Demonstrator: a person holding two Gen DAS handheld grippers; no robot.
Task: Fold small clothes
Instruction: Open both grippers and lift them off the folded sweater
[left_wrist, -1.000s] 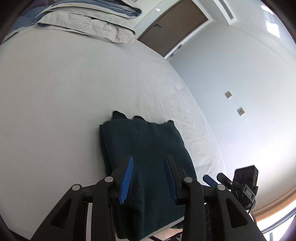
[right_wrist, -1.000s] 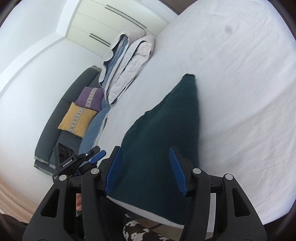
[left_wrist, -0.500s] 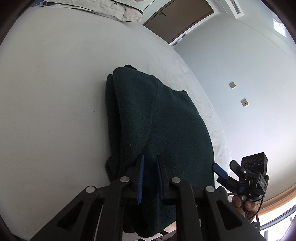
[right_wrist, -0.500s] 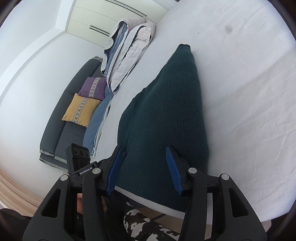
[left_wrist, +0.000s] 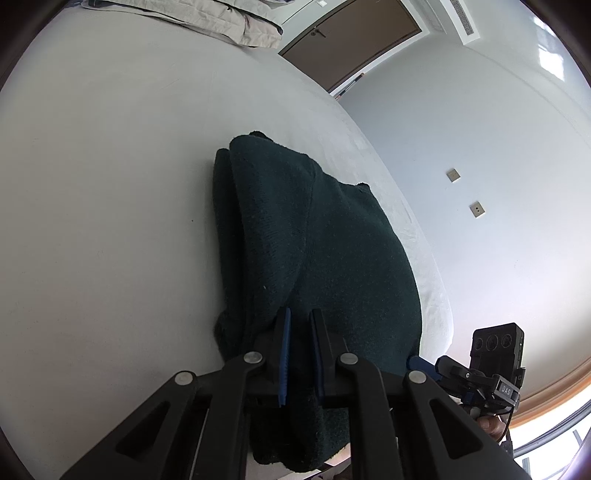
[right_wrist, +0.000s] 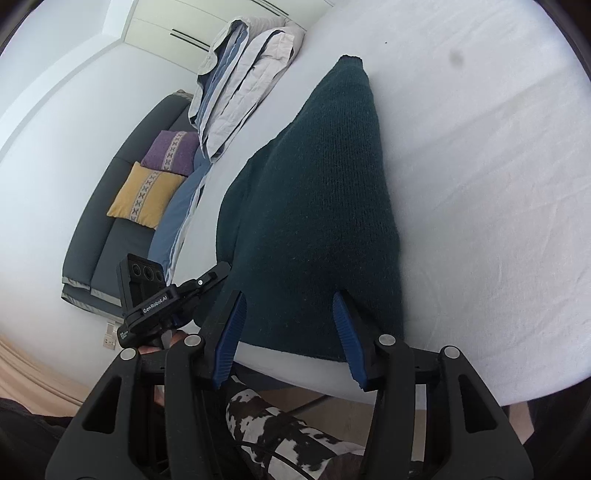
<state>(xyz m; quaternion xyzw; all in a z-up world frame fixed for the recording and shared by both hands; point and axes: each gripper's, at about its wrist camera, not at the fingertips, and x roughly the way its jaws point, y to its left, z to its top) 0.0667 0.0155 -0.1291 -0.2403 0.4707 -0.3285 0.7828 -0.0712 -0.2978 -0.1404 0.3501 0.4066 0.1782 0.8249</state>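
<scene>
Jaws on my left gripper (left_wrist: 299, 325) clamp the near edge of the dark green knit (left_wrist: 325, 258); right gripper (right_wrist: 291, 310) jaws stand apart.

Both point forward over the knit, folded on the white bed (right_wrist: 480, 166), near edge.

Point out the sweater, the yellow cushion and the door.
sweater (right_wrist: 317, 206), right wrist view, middle of its knit top face
yellow cushion (right_wrist: 146, 195), right wrist view, its patterned centre stripe
door (left_wrist: 354, 37), left wrist view, its brown panel
</scene>
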